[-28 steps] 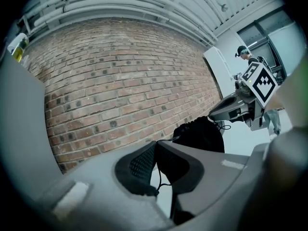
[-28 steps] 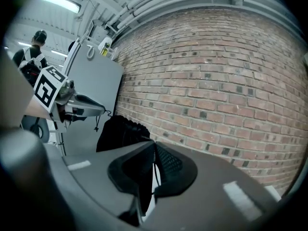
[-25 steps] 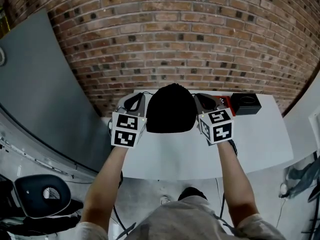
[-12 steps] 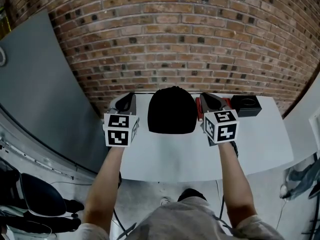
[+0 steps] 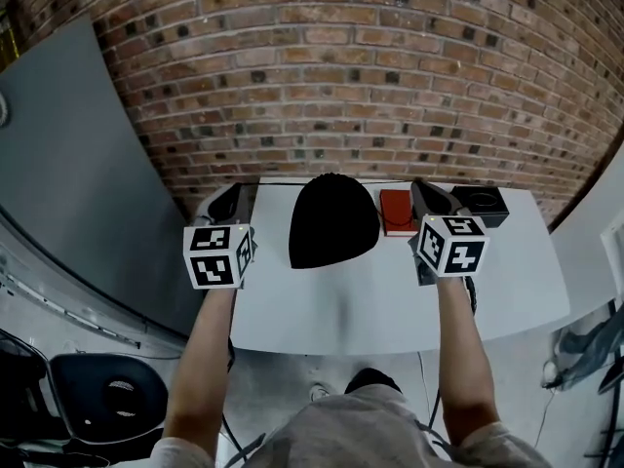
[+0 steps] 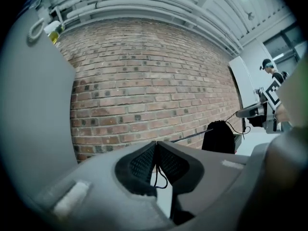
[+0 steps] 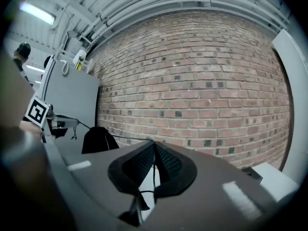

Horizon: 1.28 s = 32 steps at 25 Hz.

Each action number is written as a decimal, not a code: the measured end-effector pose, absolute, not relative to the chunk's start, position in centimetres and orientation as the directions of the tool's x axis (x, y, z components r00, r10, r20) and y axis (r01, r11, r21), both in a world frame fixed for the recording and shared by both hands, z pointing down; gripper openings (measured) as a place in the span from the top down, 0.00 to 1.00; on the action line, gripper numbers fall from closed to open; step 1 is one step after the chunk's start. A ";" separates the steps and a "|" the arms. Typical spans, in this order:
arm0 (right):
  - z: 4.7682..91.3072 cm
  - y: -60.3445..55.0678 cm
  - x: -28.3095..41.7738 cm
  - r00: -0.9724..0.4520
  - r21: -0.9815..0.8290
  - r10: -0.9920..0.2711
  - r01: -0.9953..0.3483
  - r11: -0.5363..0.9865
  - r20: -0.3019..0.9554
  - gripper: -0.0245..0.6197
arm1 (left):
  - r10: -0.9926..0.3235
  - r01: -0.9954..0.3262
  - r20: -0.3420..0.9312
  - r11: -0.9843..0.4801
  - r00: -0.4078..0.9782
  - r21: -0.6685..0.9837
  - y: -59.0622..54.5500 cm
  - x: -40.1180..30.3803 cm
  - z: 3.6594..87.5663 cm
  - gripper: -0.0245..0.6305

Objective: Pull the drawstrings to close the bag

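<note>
A black drawstring bag stands on the white table, between my two grippers. To its left, my left gripper is shut on a thin black drawstring, which runs taut to the bag. On the bag's right, my right gripper is shut on the other drawstring, which stretches to the bag. Each gripper view shows a cord end hanging between the closed pads, and the opposite gripper beyond the bag: the right one and the left one.
A red box lies just right of the bag, with a black box behind the right gripper. A brick wall backs the table. A grey panel stands to the left and a chair at lower left.
Both grippers have moved outward, away from the bag, the left one leftward and the right one rightward. The cords have drawn taut, and the red box is now uncovered.
</note>
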State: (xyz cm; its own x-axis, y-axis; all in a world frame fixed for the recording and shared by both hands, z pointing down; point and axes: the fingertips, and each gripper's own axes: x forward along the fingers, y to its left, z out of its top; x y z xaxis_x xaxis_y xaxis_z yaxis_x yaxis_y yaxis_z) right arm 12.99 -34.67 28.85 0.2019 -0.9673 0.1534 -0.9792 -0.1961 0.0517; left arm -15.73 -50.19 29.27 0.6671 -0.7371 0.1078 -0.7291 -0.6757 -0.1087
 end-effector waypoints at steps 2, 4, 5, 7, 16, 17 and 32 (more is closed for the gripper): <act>29.0 -34.6 13.1 0.211 0.074 -0.965 -0.977 -0.202 0.154 0.95 | -0.745 -0.735 0.100 -0.667 0.660 -0.121 -50.3 -15.9 29.2 0.95; 29.3 -34.5 13.1 0.216 0.082 -0.964 -0.975 -0.205 0.156 0.95 | -0.750 -0.743 0.101 -0.661 0.654 -0.103 -50.5 -16.3 29.4 0.95; 29.3 -34.4 13.2 0.218 0.083 -0.963 -0.975 -0.208 0.156 0.95 | -0.752 -0.746 0.102 -0.659 0.651 -0.097 -50.6 -16.5 29.5 0.95; 29.3 -34.2 13.5 0.226 0.087 -0.962 -0.973 -0.215 0.154 0.95 | -0.757 -0.750 0.099 -0.654 0.646 -0.098 -50.6 -16.8 29.5 0.95; 28.4 -34.2 13.7 0.252 0.094 -0.959 -0.966 -0.241 0.129 0.95 | -0.760 -0.755 0.100 -0.650 0.642 -0.094 -50.5 -17.0 29.4 0.95; 28.3 -34.2 13.6 0.253 0.097 -0.959 -0.965 -0.242 0.125 0.95 | -0.760 -0.755 0.101 -0.649 0.642 -0.093 -50.5 -17.1 29.3 0.95; 27.5 -34.6 12.8 0.258 0.115 -0.961 -0.962 -0.247 0.099 0.95 | -0.760 -0.754 0.110 -0.650 0.640 -0.101 -50.8 -17.8 29.3 0.95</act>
State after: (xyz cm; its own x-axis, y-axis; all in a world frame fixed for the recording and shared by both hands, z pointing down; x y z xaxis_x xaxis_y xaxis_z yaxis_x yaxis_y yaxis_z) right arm 12.81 -34.59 27.45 0.2582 -0.9610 0.0990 -0.9622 -0.2467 0.1150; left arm -17.78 -50.81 29.27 0.6404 -0.7601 0.1102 -0.7536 -0.6495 -0.1009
